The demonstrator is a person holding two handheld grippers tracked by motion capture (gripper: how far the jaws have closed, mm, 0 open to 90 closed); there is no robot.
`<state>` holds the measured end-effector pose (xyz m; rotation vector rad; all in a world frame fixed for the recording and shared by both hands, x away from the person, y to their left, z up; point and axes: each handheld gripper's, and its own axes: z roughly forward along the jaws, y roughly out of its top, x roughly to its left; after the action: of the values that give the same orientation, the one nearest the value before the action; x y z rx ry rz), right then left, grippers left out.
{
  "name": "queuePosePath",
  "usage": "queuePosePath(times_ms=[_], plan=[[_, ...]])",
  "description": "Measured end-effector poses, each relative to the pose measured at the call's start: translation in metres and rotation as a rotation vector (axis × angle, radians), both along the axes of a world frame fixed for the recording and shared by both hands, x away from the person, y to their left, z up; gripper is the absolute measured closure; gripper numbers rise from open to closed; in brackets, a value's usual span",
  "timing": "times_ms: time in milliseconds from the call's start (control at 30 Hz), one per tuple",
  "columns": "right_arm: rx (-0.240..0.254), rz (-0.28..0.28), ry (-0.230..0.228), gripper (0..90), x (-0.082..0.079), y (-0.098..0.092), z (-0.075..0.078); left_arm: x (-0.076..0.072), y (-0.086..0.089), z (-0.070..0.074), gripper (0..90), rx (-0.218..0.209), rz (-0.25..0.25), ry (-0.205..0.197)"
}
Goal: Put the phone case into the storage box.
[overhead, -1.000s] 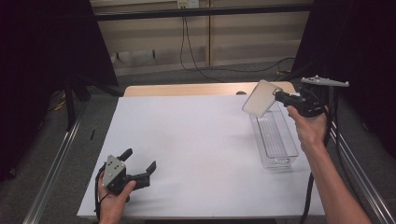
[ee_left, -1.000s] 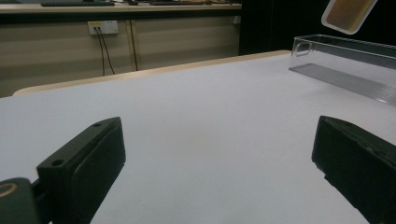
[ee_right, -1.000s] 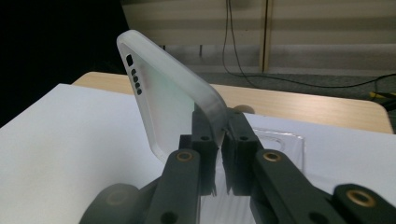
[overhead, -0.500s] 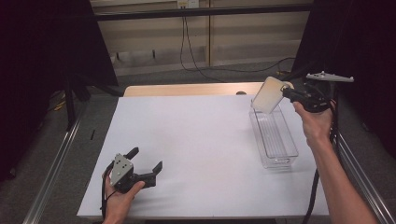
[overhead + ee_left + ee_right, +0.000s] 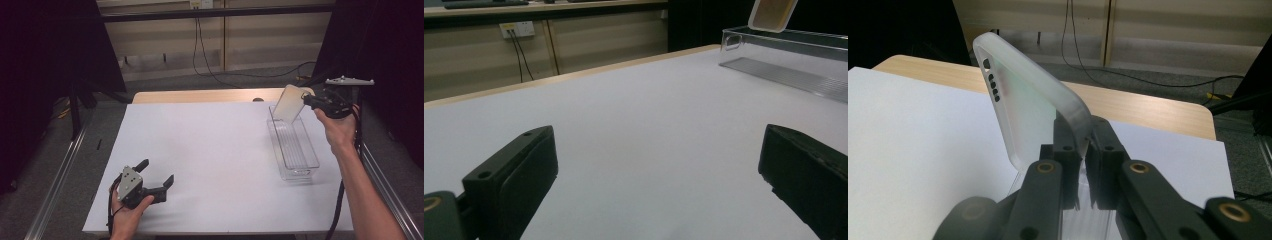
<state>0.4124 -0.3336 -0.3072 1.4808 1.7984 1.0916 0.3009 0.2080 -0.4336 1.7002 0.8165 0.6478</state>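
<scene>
A frosted translucent phone case (image 5: 289, 103) (image 5: 1025, 107) hangs tilted over the far end of a clear plastic bin (image 5: 294, 148), with my right gripper (image 5: 309, 101) (image 5: 1083, 145) shut on one edge of it. The case (image 5: 772, 13) also shows above the bin (image 5: 784, 55) in the left gripper view. Near the front left of the white table, my left gripper (image 5: 157, 176) rests low with its jaws wide apart and nothing between them; its fingers (image 5: 519, 175) frame bare table.
The white table sheet (image 5: 210, 150) leaves a strip of bare wood (image 5: 200, 95) at the far edge. Metal rails (image 5: 60, 175) run along both sides of the table. Cables (image 5: 205, 55) lie on the floor beyond.
My right gripper has carried the phone case away from me, toward the bin's far end. The left gripper has stayed at the front left.
</scene>
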Motion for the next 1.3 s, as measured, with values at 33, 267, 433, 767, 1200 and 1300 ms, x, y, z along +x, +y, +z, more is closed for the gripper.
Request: queuePosePath(times_ms=[33, 267, 433, 767, 1200, 1300], plan=[[-0.003, 0.001, 0.0, 84.2, 0.001, 0.0, -0.001, 0.0, 0.0, 0.0, 2.6, 0.001, 0.002, 0.001], [-0.029, 0.011, 0.007, 84.2, 0.008, -0.003, -0.005, 0.002, 0.004, -0.001, 2.6, 0.005, 0.014, 0.006], [-0.044, 0.004, 0.01, 84.2, 0.018, -0.005, -0.011, 0.003, 0.008, -0.001, 2.8, 0.001, 0.03, 0.004], [-0.079, 0.014, 0.014, 84.2, 0.031, -0.002, -0.019, 0.007, 0.012, -0.001, 2.9, -0.006, 0.043, 0.017], [-0.115, 0.005, 0.052, 84.2, 0.046, -0.003, -0.037, 0.009, 0.011, -0.002, 3.0, 0.006, 0.033, 0.023], [-0.132, 0.005, 0.061, 84.3, 0.048, -0.002, -0.04, 0.009, 0.012, -0.001, 3.0, 0.007, 0.033, 0.021]])
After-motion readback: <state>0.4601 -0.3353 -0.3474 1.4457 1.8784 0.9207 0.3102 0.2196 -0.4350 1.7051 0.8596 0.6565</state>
